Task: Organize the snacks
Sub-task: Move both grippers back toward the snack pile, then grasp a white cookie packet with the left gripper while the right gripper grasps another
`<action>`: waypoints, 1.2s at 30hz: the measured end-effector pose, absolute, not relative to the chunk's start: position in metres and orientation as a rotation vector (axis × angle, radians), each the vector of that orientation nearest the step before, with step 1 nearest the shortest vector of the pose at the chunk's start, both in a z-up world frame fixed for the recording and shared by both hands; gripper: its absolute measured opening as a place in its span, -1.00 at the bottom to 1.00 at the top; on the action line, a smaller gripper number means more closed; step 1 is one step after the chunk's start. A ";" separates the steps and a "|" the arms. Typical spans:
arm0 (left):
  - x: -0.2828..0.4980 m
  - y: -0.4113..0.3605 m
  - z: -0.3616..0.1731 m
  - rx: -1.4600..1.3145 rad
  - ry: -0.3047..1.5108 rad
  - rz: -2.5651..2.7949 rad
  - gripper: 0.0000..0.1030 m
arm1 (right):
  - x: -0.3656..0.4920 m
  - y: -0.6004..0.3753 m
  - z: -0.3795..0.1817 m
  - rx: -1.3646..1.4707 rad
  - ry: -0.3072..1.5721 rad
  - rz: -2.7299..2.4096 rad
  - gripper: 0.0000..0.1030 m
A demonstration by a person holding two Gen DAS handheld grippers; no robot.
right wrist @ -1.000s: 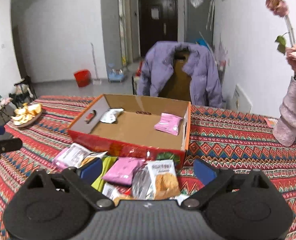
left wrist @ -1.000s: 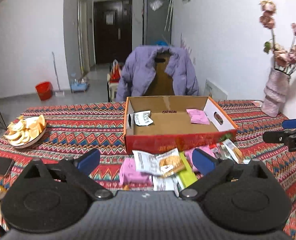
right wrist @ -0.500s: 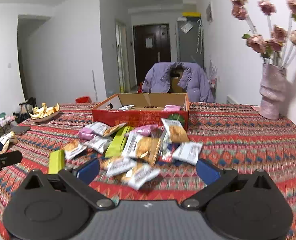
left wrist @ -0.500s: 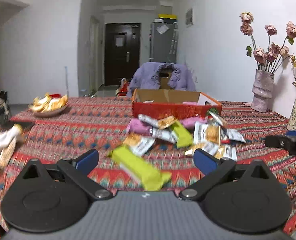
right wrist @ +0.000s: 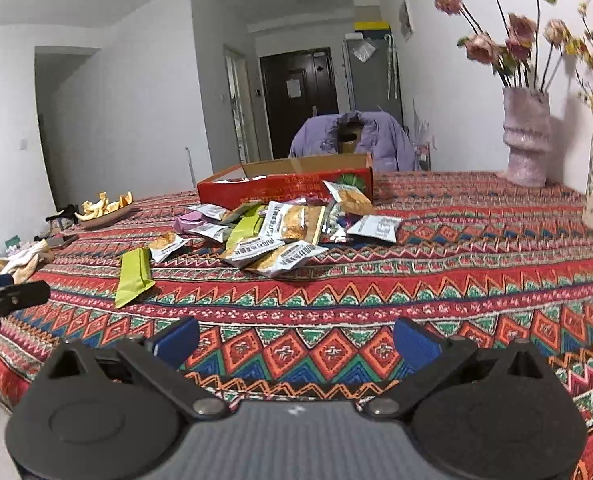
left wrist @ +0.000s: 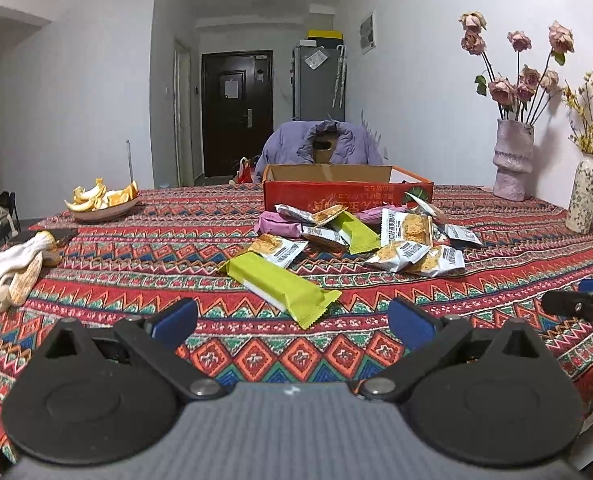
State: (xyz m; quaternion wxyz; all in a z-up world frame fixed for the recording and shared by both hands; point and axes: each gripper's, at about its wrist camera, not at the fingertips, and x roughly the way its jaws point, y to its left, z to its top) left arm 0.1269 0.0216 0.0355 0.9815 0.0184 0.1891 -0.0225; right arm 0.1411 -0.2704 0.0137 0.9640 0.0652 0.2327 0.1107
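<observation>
A pile of snack packets (left wrist: 376, 236) (right wrist: 288, 236) lies on the patterned tablecloth in front of a red cardboard box (left wrist: 346, 194) (right wrist: 284, 186). One green wrapper (left wrist: 282, 286) (right wrist: 134, 276) lies apart, closest to me. My left gripper (left wrist: 292, 322) hovers low over the cloth just short of that green wrapper, jaws wide and empty. My right gripper (right wrist: 296, 340) stands open over bare cloth, well short of the pile. Each gripper's tip shows at the edge of the other's view.
A plate of orange peel (left wrist: 100, 204) and a pale glove (left wrist: 12, 268) sit at the left. Two vases with flowers (left wrist: 512, 168) (right wrist: 526, 140) stand by the right wall. A chair with a purple jacket (left wrist: 320, 148) is behind the box.
Both grippers pulled back from above the box and sank low toward the near table edge. The box interior is now out of sight; the green wrapper lies nearer.
</observation>
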 end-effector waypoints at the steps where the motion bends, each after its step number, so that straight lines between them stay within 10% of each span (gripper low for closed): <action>1: 0.130 0.020 0.035 0.044 0.382 -0.049 1.00 | 0.142 -0.272 0.013 0.137 0.467 0.225 1.00; 25: 0.359 -0.067 0.008 0.057 0.661 -0.365 0.97 | 0.279 -0.288 0.024 0.036 0.576 0.337 0.98; 36: 0.384 -0.047 -0.005 -0.125 0.777 -0.502 0.32 | 0.320 -0.267 0.012 -0.090 0.617 0.452 0.70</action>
